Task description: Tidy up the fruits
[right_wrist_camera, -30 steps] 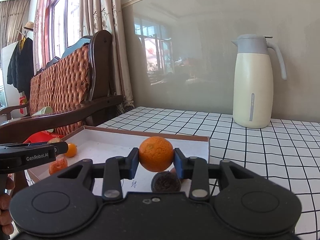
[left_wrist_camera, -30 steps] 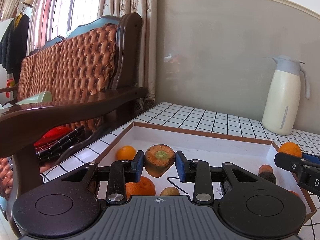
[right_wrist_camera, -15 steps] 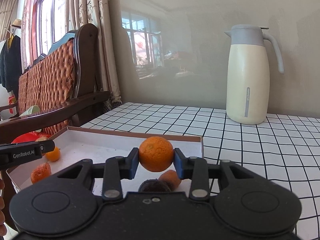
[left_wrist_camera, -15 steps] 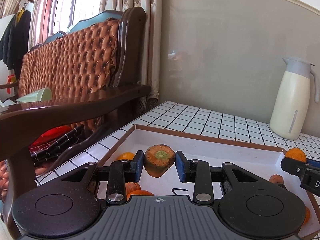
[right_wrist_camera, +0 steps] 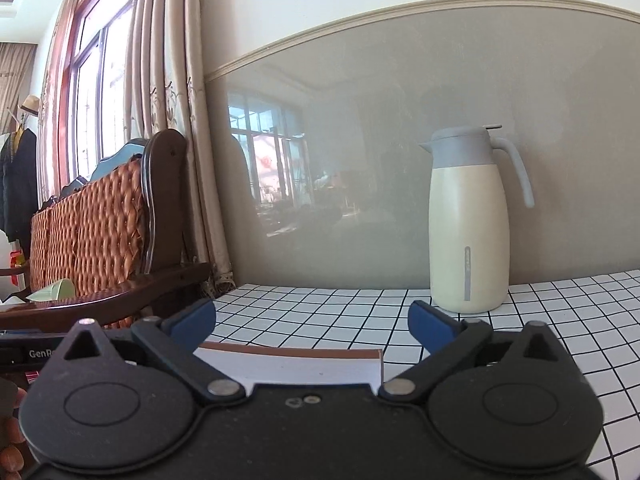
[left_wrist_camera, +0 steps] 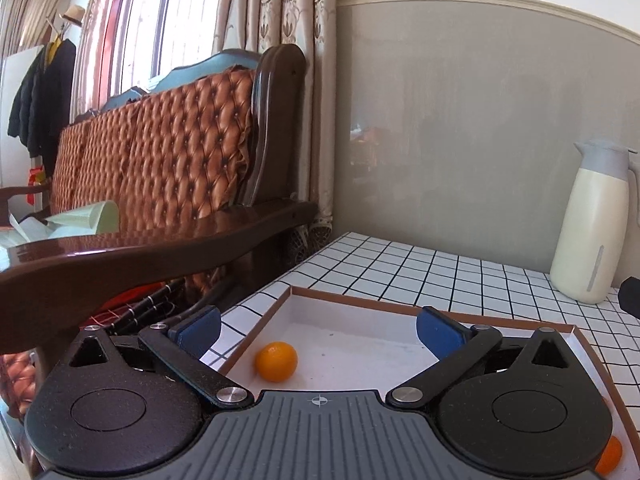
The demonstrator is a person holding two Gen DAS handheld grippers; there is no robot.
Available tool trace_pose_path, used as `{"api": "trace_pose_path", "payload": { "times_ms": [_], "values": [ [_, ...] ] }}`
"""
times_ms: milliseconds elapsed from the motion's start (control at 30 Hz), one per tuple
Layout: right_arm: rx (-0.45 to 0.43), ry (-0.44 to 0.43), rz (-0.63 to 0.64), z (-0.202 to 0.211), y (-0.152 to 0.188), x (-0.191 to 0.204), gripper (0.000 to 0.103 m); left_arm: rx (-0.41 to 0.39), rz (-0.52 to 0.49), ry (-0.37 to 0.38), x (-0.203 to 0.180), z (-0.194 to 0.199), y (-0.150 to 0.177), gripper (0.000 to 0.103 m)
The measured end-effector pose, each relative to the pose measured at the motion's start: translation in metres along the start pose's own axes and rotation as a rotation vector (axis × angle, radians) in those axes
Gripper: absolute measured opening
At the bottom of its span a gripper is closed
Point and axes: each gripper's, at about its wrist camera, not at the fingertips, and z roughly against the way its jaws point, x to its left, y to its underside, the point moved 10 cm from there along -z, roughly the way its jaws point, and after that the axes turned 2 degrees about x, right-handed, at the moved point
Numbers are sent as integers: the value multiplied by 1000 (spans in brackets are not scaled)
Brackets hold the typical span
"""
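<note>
Here, starting at my left, my left gripper (left_wrist_camera: 318,332) has its jaws opening, the blue pads swung wide with nothing between them. Through that gap I look down into the shallow tray (left_wrist_camera: 400,307), which stands on the checked table (left_wrist_camera: 420,264). One small orange (left_wrist_camera: 276,361) lies on the tray floor near its left wall, a little left of my centre line and below the pads. It is round, so it has no long axis to line up with, and I judge that any approach angle would serve. This left hand seems the nearer one to it. A second orange fruit (left_wrist_camera: 609,456) peeps out at the tray's right corner, mostly cut off by the gripper body. Moving right, my right gripper (right_wrist_camera: 312,322) is also opening, its pads wide and empty. It looks over the tray's far edge toward the cream jug (right_wrist_camera: 468,224) on the table. From that view the tray floor is hidden behind the gripper body, so I cannot tell what fruit lies beneath it.
</note>
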Motion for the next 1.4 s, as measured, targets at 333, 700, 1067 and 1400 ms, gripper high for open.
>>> {"api": "trace_pose_path", "payload": {
  "times_ms": [333, 700, 1067, 1400],
  "values": [
    [27, -39, -11, 13, 5, 2, 97, 2, -20, -6, -4, 23, 3, 103],
    [79, -94, 21, 51, 4, 6, 97, 16, -29, 4, -15, 71, 13, 103],
    [156, -101, -39, 129, -5, -5, 97, 91, -36, 80, -27, 168, 31, 103],
    [138, -69, -26, 214, -28, -4, 97, 66, -67, 126, -34, 259, 15, 103]
  ]
}}
